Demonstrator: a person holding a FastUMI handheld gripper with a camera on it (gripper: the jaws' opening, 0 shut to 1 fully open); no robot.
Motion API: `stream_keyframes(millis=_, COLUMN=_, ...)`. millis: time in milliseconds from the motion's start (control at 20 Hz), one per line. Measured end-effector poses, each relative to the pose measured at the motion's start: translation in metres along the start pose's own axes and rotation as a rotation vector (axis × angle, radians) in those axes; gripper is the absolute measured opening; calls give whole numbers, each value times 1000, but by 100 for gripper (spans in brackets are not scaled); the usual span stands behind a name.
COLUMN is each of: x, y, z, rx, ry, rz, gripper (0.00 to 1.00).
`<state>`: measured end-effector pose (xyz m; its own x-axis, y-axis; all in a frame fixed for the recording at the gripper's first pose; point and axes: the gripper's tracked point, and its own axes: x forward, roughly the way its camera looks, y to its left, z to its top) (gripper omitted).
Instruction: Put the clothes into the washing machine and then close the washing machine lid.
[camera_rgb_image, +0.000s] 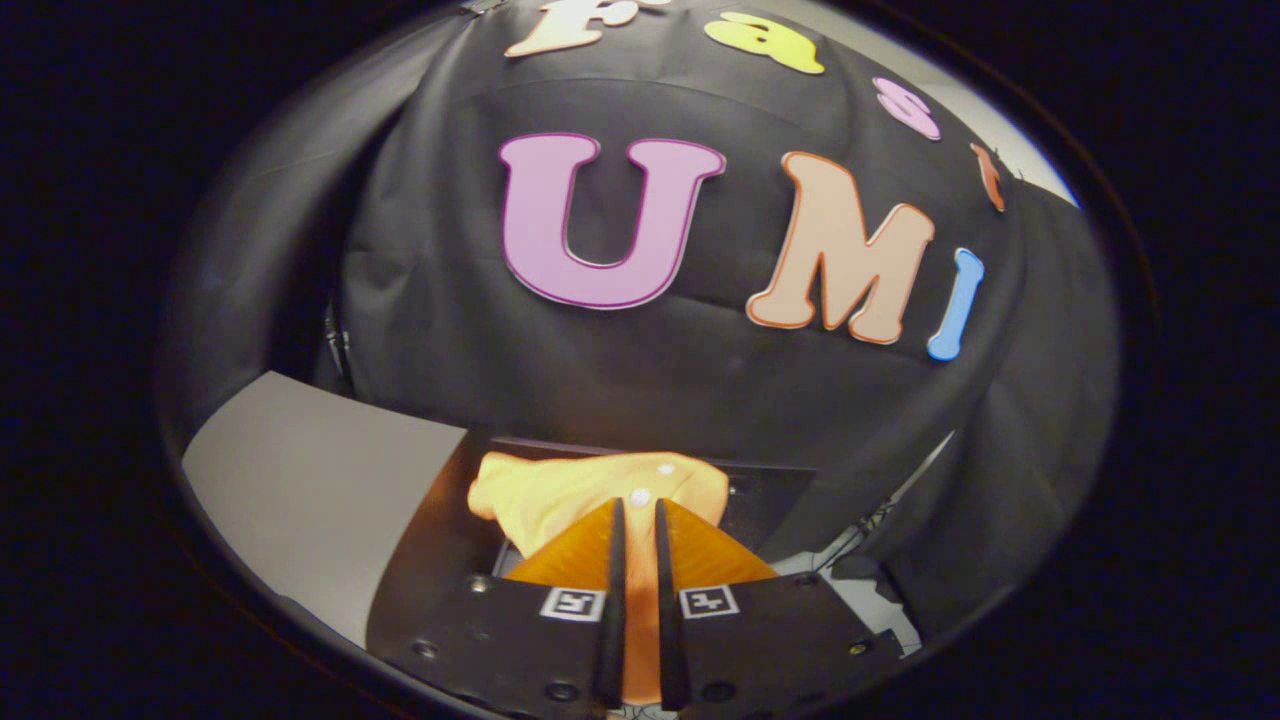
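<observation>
Grey tabletop (310, 490) out at ten o'clock from the tongs. Dark flat surface (440, 540) just ahead, running under the garment; whether part of the washing machine, cannot tell. Yellow-orange shirt (560, 495) bunched at twelve o'clock, touching the fingertips, two white buttons (640, 496) showing near its top edge. Tongs (636, 512) nearly pressed together, a narrow strip of the cloth pinched between the two black fingers (613, 600) and running back along the gap. Square black-and-white markers (709, 601) on the finger bases at five and seven o'clock.
</observation>
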<state>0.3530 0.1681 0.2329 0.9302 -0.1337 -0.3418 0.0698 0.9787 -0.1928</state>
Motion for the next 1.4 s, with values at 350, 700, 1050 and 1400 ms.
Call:
stream_keyframes(millis=350, x=10, y=0, z=4, rx=24, ry=-26, rz=15, gripper=29)
stream_keyframes(millis=700, x=30, y=11, z=2, rx=29, ry=-23, rz=41, gripper=44)
stream_keyframes(millis=1050, x=76, y=15, z=13, rx=21, ry=-50, rz=34, gripper=85)
stream_keyframes(millis=1400, x=132, y=20, z=16, rx=-2, ry=-61, rz=25, gripper=97)
